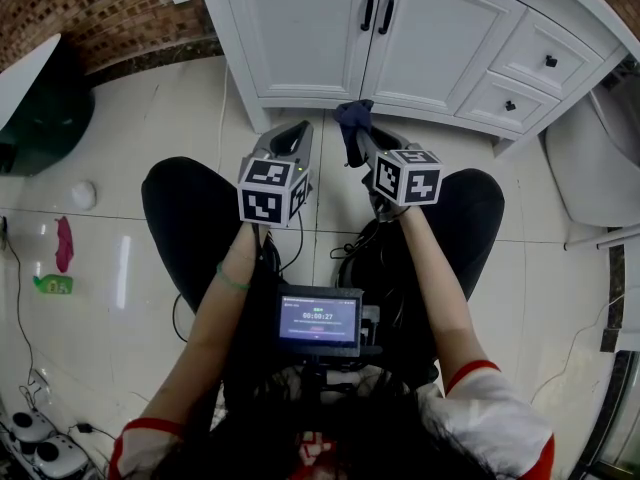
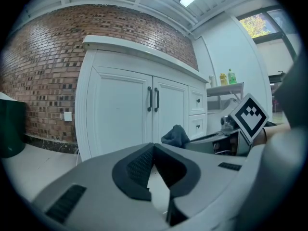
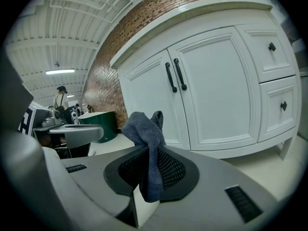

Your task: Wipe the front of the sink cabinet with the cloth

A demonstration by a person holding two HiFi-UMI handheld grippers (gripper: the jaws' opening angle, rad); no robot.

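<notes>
The white sink cabinet (image 1: 330, 38) stands ahead of me, with two doors, black handles (image 1: 378, 8) and drawers at its right. My right gripper (image 1: 356, 128) is shut on a dark blue cloth (image 1: 352, 126), which sticks up between the jaws (image 3: 147, 143) a short way from the cabinet's base. In the right gripper view the cabinet doors (image 3: 192, 90) fill the background. My left gripper (image 1: 290, 136) is beside it, shut with nothing held; its pads meet at the tips (image 2: 153, 148). From the left gripper view I see the cloth (image 2: 175, 136) and the cabinet (image 2: 130, 109).
A glossy tiled floor (image 1: 150, 148) lies under me. A dark green bin (image 1: 40, 108) stands at the far left, a white toilet (image 1: 590, 168) at the right. Small objects (image 1: 62, 253) lie on the floor at left. A brick wall (image 1: 110, 8) runs behind.
</notes>
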